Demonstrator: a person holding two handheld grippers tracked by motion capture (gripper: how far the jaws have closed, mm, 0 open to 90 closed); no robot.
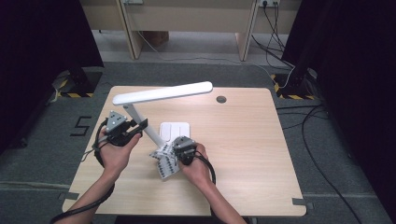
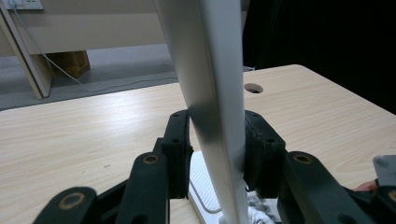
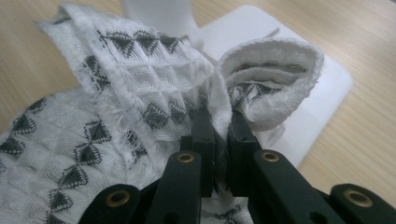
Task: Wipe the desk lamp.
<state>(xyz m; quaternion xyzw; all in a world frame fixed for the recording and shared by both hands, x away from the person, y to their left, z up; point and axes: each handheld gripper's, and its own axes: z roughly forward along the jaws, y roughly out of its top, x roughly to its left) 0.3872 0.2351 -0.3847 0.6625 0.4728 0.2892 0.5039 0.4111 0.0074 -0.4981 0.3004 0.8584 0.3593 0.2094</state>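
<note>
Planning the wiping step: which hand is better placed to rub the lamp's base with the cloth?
Right. The right gripper already pinches the cloth beside the lamp base; the left gripper is clamped on the lamp's arm, steadying it.

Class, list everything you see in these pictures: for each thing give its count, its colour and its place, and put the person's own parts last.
Desk lamp: one, white, on the table's left half; its stem stands between the left gripper's pads.
Cloth: one, white with a dark diamond pattern, bunched at the lamp's base, pinched by the right gripper.
Table: one, light wood, with a round hole near its far edge.
Cables: several, dark, on the grey floor at the far right.
Left gripper: one, black, clamped on the lamp's stem.
Right gripper: one, black, shut on the cloth.
Hands: two, one behind each gripper.
</note>
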